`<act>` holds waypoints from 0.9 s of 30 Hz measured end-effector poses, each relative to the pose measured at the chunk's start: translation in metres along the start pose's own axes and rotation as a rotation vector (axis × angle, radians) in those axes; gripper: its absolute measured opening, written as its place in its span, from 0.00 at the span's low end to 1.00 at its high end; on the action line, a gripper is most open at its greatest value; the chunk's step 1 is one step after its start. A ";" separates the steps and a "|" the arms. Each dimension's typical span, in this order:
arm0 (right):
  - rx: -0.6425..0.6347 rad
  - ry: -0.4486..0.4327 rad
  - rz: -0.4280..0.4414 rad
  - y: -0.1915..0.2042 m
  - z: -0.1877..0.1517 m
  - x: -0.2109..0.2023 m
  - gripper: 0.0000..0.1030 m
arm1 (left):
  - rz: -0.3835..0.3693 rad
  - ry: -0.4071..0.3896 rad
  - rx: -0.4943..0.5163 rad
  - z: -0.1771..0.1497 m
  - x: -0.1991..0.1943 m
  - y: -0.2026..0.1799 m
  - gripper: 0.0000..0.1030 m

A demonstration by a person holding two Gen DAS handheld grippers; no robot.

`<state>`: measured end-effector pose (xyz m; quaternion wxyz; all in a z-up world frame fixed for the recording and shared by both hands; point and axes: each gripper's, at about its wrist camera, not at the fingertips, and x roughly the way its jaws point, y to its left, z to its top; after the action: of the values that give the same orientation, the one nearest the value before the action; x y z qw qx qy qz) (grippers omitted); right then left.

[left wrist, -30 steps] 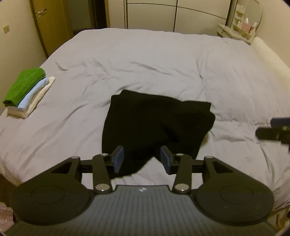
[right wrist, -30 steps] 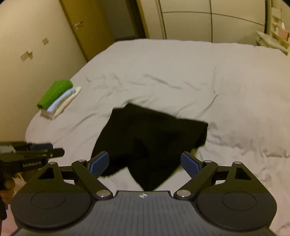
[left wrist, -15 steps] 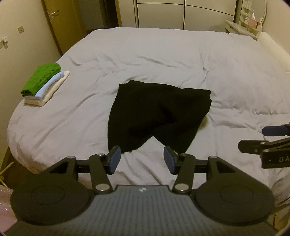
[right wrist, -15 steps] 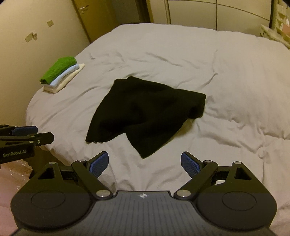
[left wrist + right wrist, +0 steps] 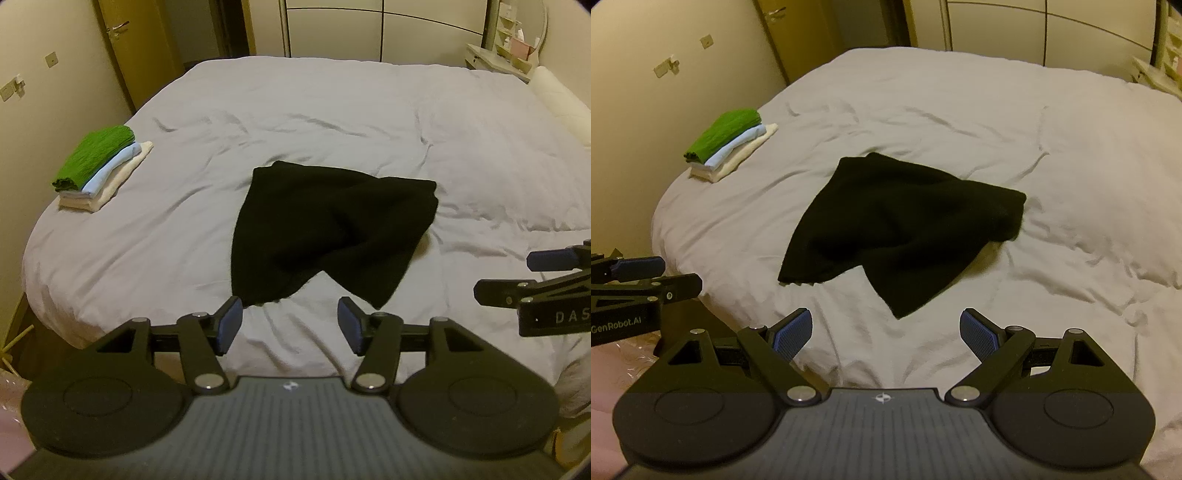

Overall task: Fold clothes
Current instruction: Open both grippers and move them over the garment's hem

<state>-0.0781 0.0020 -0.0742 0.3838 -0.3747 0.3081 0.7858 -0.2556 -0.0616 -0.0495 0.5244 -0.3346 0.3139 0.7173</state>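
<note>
A crumpled black garment (image 5: 332,229) lies in the middle of the white bed (image 5: 332,110); it also shows in the right wrist view (image 5: 901,229). My left gripper (image 5: 290,325) is open and empty, held back from the garment's near edge. My right gripper (image 5: 886,334) is wide open and empty, also short of the garment. Each gripper shows at the edge of the other's view: the right gripper (image 5: 546,273) and the left gripper (image 5: 646,277).
A stack of folded clothes (image 5: 99,166), green on top, sits at the bed's left edge; it also shows in the right wrist view (image 5: 727,142). Wardrobe doors (image 5: 369,33) stand behind the bed, a door (image 5: 125,48) at left, shelves (image 5: 509,40) at back right.
Both grippers have drawn back from the bed, so the garment looks smaller and farther. The left gripper's jaws have opened wider. The garment lies unmoved.
</note>
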 end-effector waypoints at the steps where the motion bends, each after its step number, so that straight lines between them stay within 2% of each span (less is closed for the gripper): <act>1: -0.002 0.001 0.000 0.002 0.001 0.001 0.87 | -0.002 0.000 0.001 0.002 0.003 0.003 0.51; 9: 0.015 0.005 -0.021 0.015 0.024 0.021 0.87 | -0.029 0.012 0.023 0.025 0.033 0.033 0.52; 19: 0.105 0.033 -0.057 0.033 0.060 0.071 0.87 | -0.062 0.063 0.105 0.067 0.099 0.085 0.55; 23: 0.150 0.059 -0.073 0.034 0.062 0.093 0.87 | -0.073 0.089 0.128 0.072 0.129 0.098 0.58; 27: 0.220 0.120 -0.093 0.025 0.048 0.119 0.87 | -0.076 0.145 0.121 0.061 0.171 0.113 0.59</act>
<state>-0.1659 0.0705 -0.1424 0.4393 -0.3906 0.3973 0.7047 -0.4121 0.0513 -0.1417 0.5462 -0.3651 0.3808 0.6507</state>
